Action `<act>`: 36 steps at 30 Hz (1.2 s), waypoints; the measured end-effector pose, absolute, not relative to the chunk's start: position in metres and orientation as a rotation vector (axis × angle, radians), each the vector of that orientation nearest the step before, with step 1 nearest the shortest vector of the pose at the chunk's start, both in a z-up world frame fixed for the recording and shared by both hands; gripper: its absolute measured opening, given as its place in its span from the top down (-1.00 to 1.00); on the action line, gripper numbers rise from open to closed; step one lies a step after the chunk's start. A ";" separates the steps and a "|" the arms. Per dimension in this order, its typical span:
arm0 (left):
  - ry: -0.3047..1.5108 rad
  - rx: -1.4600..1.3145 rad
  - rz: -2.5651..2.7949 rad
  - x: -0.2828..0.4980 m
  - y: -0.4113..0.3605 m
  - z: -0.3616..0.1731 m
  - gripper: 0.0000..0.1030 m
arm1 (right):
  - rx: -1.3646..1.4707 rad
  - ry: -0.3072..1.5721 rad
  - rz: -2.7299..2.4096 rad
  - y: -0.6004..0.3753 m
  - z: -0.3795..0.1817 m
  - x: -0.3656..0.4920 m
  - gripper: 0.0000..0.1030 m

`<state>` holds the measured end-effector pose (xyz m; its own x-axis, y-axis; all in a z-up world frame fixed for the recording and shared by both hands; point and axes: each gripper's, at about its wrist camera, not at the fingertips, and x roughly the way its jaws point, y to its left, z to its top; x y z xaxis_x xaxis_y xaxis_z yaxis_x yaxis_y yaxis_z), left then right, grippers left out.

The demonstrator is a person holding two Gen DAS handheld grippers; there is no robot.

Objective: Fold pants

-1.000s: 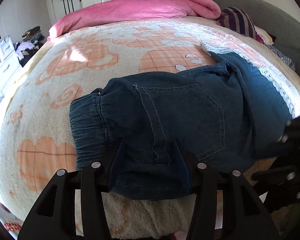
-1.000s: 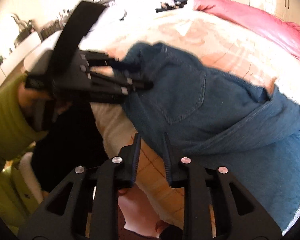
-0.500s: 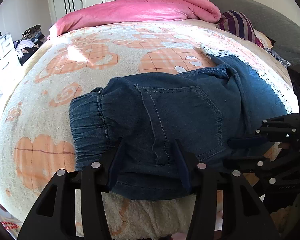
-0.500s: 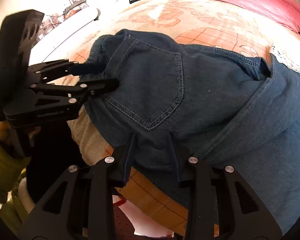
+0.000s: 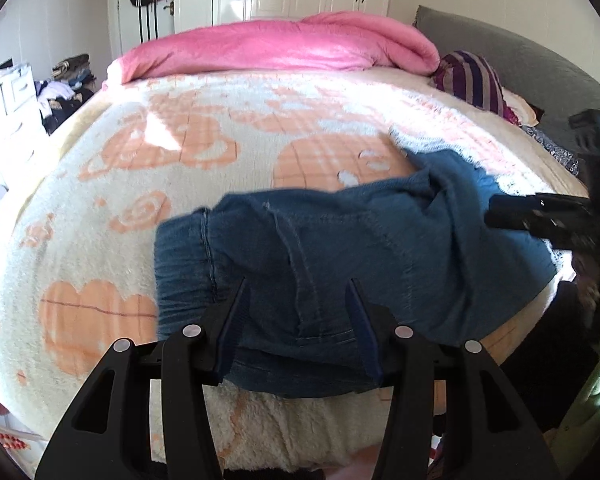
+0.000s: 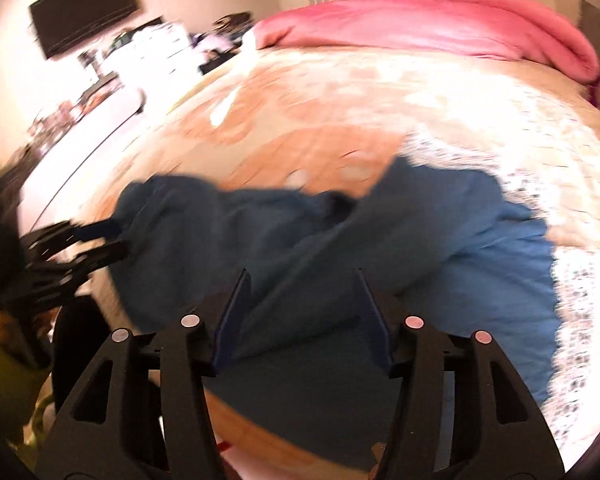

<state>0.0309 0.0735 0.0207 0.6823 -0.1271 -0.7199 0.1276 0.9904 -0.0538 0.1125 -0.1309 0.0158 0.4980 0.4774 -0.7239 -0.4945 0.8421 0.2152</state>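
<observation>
Bed (image 5: 112, 208) with cream-and-orange patterned blanket, bearing blue denim pants (image 5: 340, 248) just ahead of the fingers, a pink duvet (image 5: 276, 48) far beyond, and a striped cushion (image 5: 472, 80) beyond right.

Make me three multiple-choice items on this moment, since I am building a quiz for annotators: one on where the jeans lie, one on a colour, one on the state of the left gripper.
1. Where do the jeans lie?
A. On the near part of the bed's patterned blanket
B. On the floor
C. On top of the quilt

2. What colour is the bunched quilt at the far side of the bed?
A. Green
B. Pink
C. White

3. How does the left gripper stand?
A. Shut on the quilt
B. Shut with nothing in it
C. Open, its fingers apart over the denim

Answers: 1 A, the denim spreads over the cream and orange blanket close to the camera. 2 B, the quilt is plainly pink in both views. 3 C, a wide gap shows between the two fingers, with jeans fabric seen through it.
</observation>
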 end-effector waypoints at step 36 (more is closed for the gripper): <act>0.953 -0.060 -0.530 0.081 -0.063 -0.030 0.73 | -0.142 1.012 0.283 -0.096 -0.016 0.310 -0.34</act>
